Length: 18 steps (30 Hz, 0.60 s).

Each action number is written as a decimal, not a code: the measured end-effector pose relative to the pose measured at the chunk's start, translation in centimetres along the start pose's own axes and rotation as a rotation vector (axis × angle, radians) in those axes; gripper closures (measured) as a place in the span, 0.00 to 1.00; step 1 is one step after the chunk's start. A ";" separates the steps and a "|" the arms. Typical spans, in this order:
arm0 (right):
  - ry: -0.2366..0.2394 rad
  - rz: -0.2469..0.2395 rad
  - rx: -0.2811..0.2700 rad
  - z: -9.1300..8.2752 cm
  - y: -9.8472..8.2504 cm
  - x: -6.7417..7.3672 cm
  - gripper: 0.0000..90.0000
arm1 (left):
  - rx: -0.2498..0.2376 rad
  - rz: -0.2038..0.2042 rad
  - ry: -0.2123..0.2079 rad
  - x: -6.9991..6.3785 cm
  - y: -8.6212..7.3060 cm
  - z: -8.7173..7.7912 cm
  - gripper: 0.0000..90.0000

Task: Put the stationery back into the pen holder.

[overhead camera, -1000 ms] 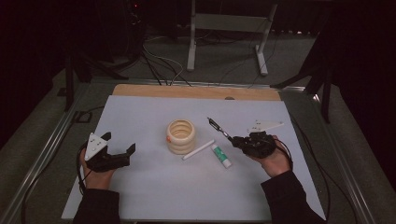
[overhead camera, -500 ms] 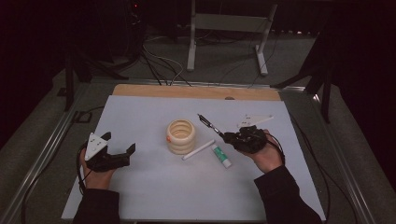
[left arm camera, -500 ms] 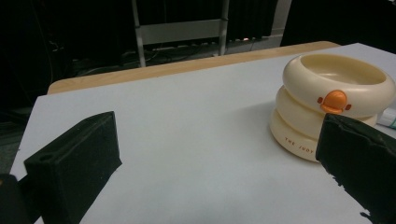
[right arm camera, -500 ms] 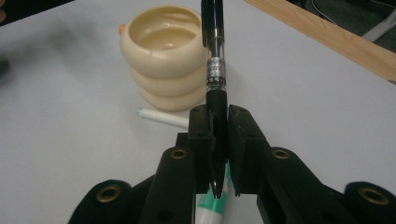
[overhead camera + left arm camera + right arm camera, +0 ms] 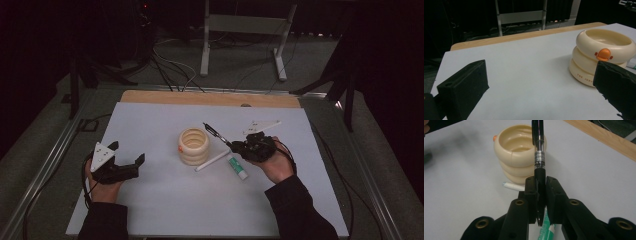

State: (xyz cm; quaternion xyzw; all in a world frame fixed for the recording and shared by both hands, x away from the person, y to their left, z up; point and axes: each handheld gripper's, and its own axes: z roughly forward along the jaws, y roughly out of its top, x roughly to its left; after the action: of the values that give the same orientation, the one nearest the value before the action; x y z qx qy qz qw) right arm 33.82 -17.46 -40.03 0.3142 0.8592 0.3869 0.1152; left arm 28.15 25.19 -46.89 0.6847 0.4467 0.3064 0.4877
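A person seated at a white surface (image 5: 150, 210) works with tongs in each hand. At center right of the high view, the right tongs (image 5: 232, 145) are clenched on a black pen (image 5: 216, 134), which sticks out of them toward the upper left of the frame and ends above the surface just right of a cream holder (image 5: 194, 146). In the right gripper view the right tongs (image 5: 541, 195) pinch the lower end of the pen (image 5: 539, 150) between both black jaws; the barrel runs straight up the middle of the frame, its clear section with a printed band just above the jaws, and its far part crosses in front of the right rim of the holder (image 5: 516, 152).

The holder, a cup built like three stacked rings with a small orange knob on its side, stands upright at the center of the high view. A white stick (image 5: 212, 161) lies on the surface slanting from the foot of the holder toward the lower left, and a green-and-white tube (image 5: 238, 168) lies just right of it, below the right hand (image 5: 272, 162).

At the lower left of the high view the left tongs (image 5: 131, 161) are released, jaws spread wide with nothing between them, well apart from the holder. In the left gripper view the two jaws stand at the lower left and lower right corners, and the holder (image 5: 599, 52) sits at the right edge, partly behind the right jaw, its orange knob facing the camera.
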 end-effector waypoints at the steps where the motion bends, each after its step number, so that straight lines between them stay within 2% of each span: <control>1: 0.000 -0.003 0.003 0.1 0.1 0.1 0.90 | -0.001 -0.001 0.001 0.0 0.0 0.0 0.00; 18: 0.033 0.000 0.036 2.0 1.2 1.1 0.89 | -0.004 -0.003 0.003 0.1 0.0 -0.1 0.00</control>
State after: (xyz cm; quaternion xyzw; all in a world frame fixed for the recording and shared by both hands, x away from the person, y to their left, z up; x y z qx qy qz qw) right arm 34.40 -14.97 -40.44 0.3099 0.8678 0.3766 0.0953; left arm 28.15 25.33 -46.86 0.6826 0.4477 0.3078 0.4887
